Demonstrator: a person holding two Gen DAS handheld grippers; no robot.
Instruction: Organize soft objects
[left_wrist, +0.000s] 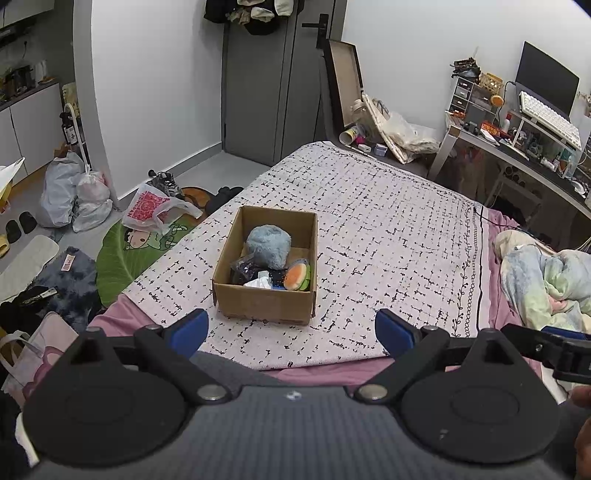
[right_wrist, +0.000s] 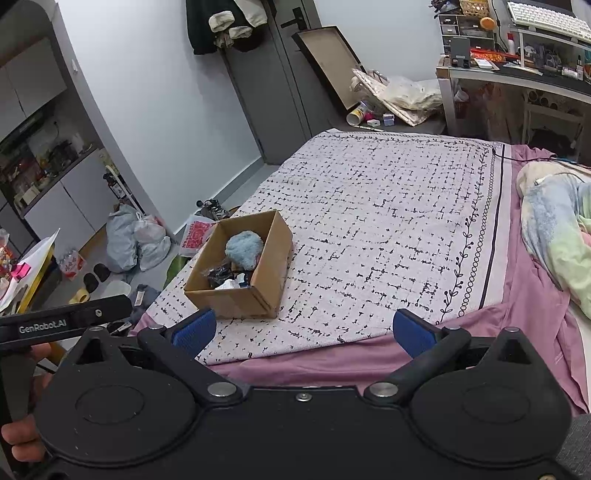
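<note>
A brown cardboard box (left_wrist: 264, 301) (right_wrist: 236, 302) stands on the patterned white blanket (left_wrist: 388, 229) (right_wrist: 388, 221) near the bed's left front corner. Inside it lie a fluffy blue plush (left_wrist: 267, 245) (right_wrist: 243, 249), an orange and green soft toy (left_wrist: 297, 277), a dark crinkly packet (left_wrist: 243, 271) (right_wrist: 218, 275) and something white (left_wrist: 258, 283) (right_wrist: 229, 284). My left gripper (left_wrist: 291, 332) hangs open just in front of the box, nothing between its blue pads. My right gripper (right_wrist: 304, 332) is open too, to the right of the box and nearer the bed's front edge.
A crumpled pastel duvet (left_wrist: 546, 284) (right_wrist: 557, 229) lies at the bed's right. Bags (left_wrist: 74, 195), shoes and a green mat (left_wrist: 122, 258) cover the floor on the left. A cluttered desk (left_wrist: 528, 147) (right_wrist: 517, 70) stands at the far right, a grey door (left_wrist: 273, 92) behind the bed.
</note>
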